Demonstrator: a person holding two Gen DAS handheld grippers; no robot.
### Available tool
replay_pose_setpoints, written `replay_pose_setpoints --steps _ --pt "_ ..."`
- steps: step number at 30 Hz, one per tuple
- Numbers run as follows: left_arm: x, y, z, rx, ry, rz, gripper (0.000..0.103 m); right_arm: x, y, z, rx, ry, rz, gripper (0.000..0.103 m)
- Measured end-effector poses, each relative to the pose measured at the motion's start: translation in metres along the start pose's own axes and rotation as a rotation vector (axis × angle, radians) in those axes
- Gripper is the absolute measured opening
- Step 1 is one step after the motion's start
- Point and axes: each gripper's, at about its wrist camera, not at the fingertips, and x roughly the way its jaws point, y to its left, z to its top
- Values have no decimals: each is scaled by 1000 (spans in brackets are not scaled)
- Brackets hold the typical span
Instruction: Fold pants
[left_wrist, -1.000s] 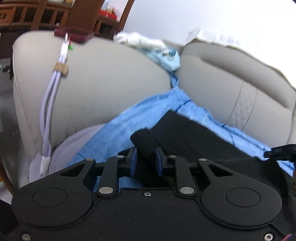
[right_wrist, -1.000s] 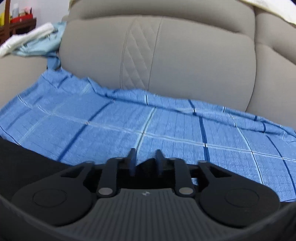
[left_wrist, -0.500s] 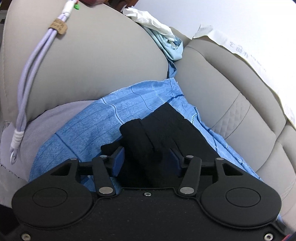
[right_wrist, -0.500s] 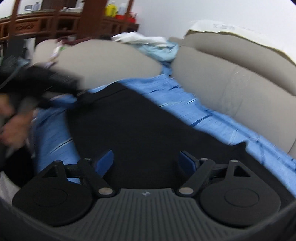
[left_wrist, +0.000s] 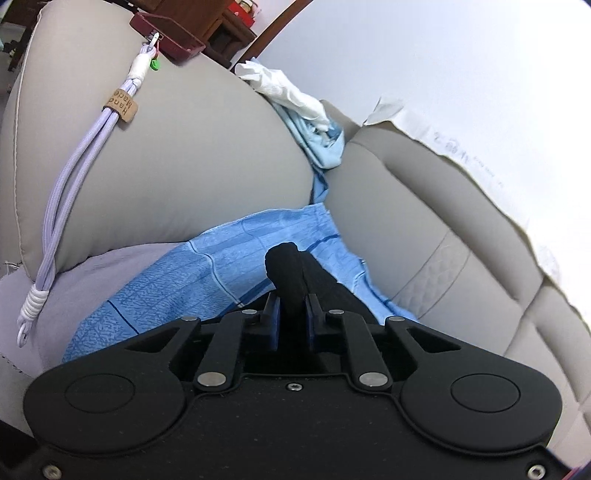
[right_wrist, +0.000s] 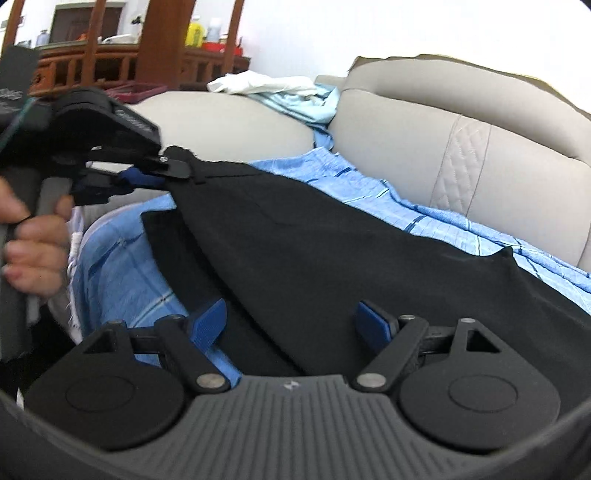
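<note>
The left hand-held gripper clamps the black pants, which stretch lengthwise toward the spread-open right hand-held gripper.

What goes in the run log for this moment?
left hand-held gripper: shut on black pants, corner lifted | right hand-held gripper: open over pants | surface: blue checked sheet on sofa

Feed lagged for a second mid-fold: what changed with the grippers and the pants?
The left gripper opened, then closed on the black pants and lifted that corner. The right gripper let go and now hangs open over them. The blue sheet and sofa stayed put.
</note>
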Motion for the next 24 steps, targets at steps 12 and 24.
replay_pose_setpoints --steps 12,24 --pt "-18 20 -3 23 6 141 7 2 17 10 -42 55 -38 8" --pt "-21 -5 -8 134 -51 1 30 2 28 -4 -51 79 -24 11"
